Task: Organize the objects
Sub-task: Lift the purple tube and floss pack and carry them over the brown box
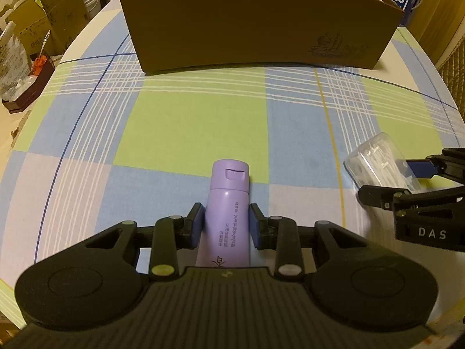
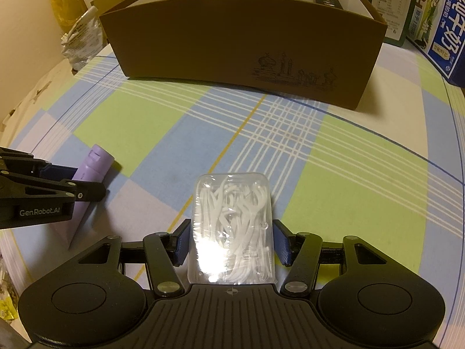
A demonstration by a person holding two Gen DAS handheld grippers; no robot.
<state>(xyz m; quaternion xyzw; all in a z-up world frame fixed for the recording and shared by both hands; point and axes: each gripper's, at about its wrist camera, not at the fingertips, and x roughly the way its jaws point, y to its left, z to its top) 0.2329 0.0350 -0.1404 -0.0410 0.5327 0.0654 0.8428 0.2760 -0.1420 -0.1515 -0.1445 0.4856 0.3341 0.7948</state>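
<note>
Checked blue-and-green cloth (image 1: 189,122) is covering the table, and a brown cardboard box (image 1: 255,20) is standing open at its far side, well apart from both tools. Nearer, the left gripper (image 1: 225,226) is straddling a lilac tube (image 1: 228,203) lying flat; its left pad is touching the tube while a sliver of gap is showing on the right, so the jaws are not yet clamped. Just to its right, the right gripper (image 2: 232,241) is framing a clear case of white floss picks (image 2: 232,226), pads apart from its walls.

Judging from here, the round tube is likely rolling if pinched off-centre (its skin looks slick), and the glossy case is liable to slip or tilt. Both tools are working close together, so they risk bumping on the lift. The box's tall front wall is standing in the way, and a small dark item (image 2: 327,0) is already occupying its far right corner.
</note>
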